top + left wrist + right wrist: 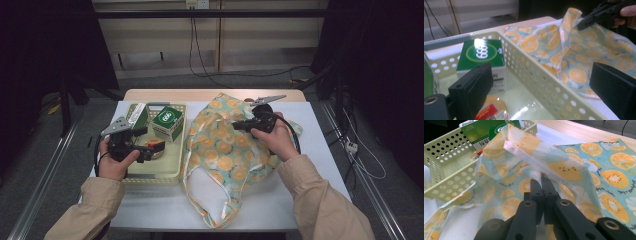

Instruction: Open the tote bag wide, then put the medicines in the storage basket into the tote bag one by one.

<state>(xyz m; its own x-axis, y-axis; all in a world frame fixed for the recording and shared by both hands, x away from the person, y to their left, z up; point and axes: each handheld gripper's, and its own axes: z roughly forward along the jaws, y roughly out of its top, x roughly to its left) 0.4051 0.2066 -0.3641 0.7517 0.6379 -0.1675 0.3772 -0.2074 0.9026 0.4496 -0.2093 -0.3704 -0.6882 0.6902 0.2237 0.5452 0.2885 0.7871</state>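
Bag (227,150) lies on the counter (320,150), just right of the basket (172,172). Its rim is pinched and lifted by the clenched right gripper (541,185), held level over the bag. Left gripper (159,146) is released, empty, over the basket, jaws aimed toward the bag; green box (482,56) sits nearest it.

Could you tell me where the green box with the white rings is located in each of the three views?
High view: the green box stands at the far end of the pale basket, left of the orange-print bag.
Left gripper view: left of centre, inside the basket.
Right gripper view: top left, behind the lifted bag edge.
Shared landmark: the perforated basket wall.
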